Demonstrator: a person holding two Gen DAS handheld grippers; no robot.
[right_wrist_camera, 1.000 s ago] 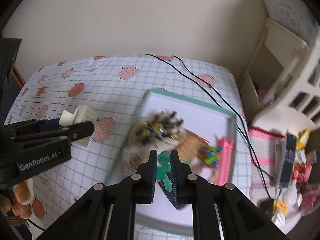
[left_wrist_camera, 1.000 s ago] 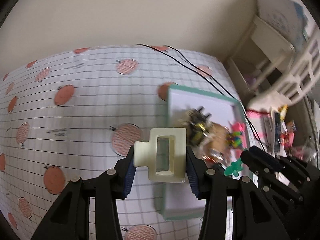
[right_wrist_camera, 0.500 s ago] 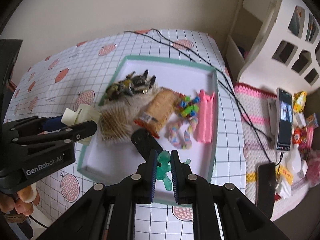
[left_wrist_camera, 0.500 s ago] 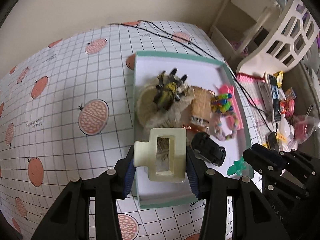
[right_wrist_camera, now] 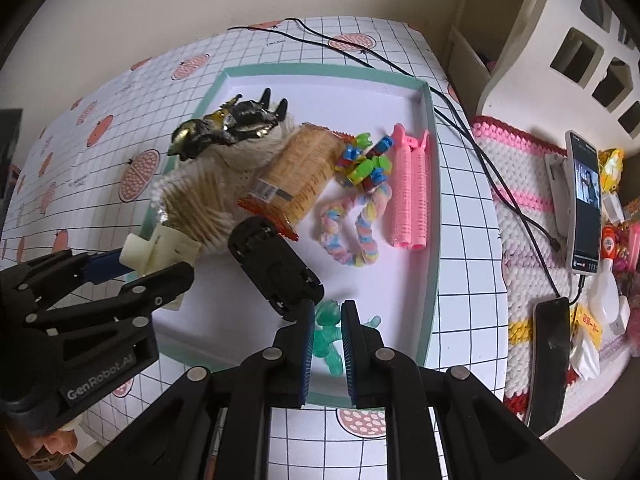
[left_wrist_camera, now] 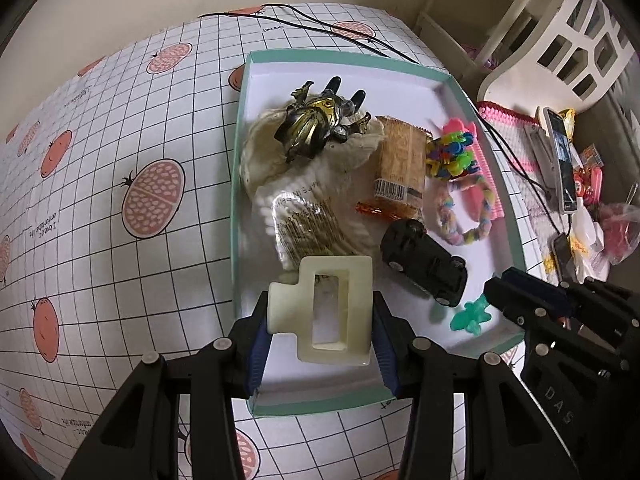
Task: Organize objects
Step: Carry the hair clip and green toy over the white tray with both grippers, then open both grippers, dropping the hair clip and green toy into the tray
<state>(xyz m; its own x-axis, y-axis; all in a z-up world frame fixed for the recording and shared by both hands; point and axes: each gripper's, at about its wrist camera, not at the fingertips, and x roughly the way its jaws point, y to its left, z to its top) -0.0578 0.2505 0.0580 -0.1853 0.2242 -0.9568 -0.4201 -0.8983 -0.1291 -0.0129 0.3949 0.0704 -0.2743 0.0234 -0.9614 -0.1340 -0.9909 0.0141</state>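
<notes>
Over the near end of the teal-rimmed tray (left_wrist_camera: 238, 184), the left gripper (left_wrist_camera: 320, 322) has its blue-padded fingers (left_wrist_camera: 258, 344) clamped on a cream hair claw clip (left_wrist_camera: 326, 312), holding it above the tray's white floor close to the near-left corner. The right gripper (right_wrist_camera: 326, 344) comes in from the near right, its fingers (right_wrist_camera: 307, 344) pinched on a small translucent green toy (right_wrist_camera: 326, 338) just above the tray's near edge; from the left camera that toy (left_wrist_camera: 472, 314) sits low by the near-right corner.

Just beyond the green toy lies a black toy car (right_wrist_camera: 276, 266), tilted diagonally. Farther in, a packet of cotton swabs (left_wrist_camera: 304, 224) rests on a cream woolly item (left_wrist_camera: 268, 148), with a black-and-gold beetle toy (left_wrist_camera: 316, 124) on top of that. A snack packet (right_wrist_camera: 302, 174) leans beside them. To the right lie a cluster of bright plastic links (right_wrist_camera: 366, 162), a pastel braided ring (right_wrist_camera: 354, 228) and a pink clip (right_wrist_camera: 408, 192) along the right wall.

The tray stands on a tabletop (left_wrist_camera: 120, 160) covered in grid cloth printed with pomegranates. Black cables (right_wrist_camera: 460, 120) trail off its far-right side toward a phone (right_wrist_camera: 586, 204) on a crocheted mat (right_wrist_camera: 524, 200).
</notes>
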